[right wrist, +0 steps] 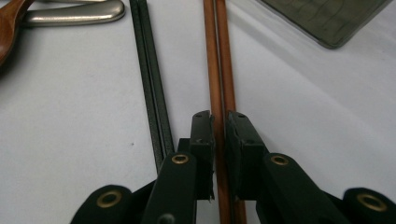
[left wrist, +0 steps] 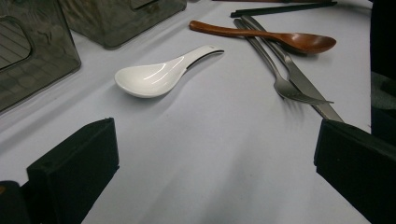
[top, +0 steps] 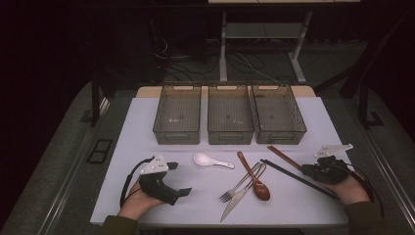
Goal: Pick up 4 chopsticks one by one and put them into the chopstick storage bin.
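Along the far edge of your white table stand three smoky bins side by side. Near the middle lies a white ceramic spoon; toward the near edge, a wooden spoon, fork and knife overlap. Black chopsticks lie just right of them.

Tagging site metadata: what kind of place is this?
Likely a lab data-collection bench: a white table holding three empty grey bins and laid-out cutlery, with desk legs and loose cables on the dark floor behind.

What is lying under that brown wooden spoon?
The wooden spoon lies across the fork and knife, covering a short stretch of each; nothing else can be seen beneath it.
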